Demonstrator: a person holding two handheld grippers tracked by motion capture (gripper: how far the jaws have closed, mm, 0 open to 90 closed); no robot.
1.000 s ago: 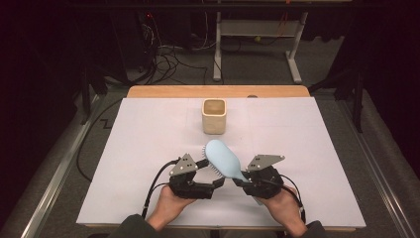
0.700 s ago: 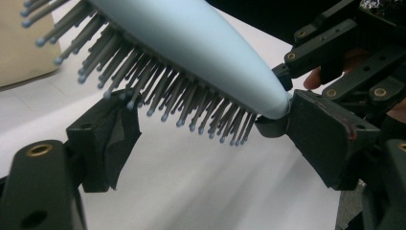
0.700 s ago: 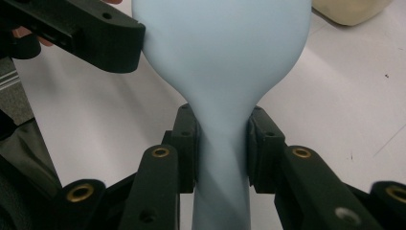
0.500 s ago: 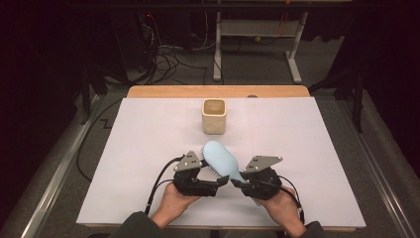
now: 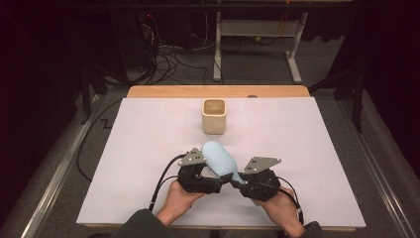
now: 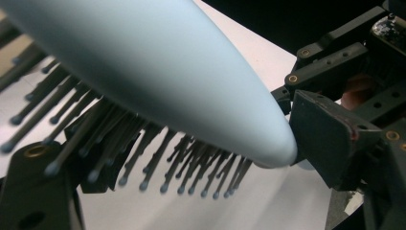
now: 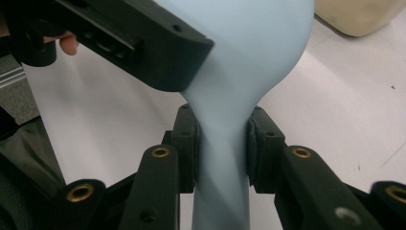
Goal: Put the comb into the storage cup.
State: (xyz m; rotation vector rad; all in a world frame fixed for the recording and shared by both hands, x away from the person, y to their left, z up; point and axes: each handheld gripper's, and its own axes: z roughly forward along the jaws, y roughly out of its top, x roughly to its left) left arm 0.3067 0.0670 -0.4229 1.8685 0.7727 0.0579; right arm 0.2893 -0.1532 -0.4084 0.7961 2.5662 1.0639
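Two grippers, unmarked blue hairbrush

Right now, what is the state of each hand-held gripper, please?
Left hand-held gripper: at the bristle head of the light blue hairbrush; open or shut cannot be told.
Right hand-held gripper: closed on the hairbrush's handle.

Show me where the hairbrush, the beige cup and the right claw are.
hairbrush [image 5: 218,156]: high view, on the pale blue back of its head.
beige cup [image 5: 214,124]: high view, on its front wall.
right claw [image 7: 222,143]: right gripper view, midway between fingertips, at the brush neck.
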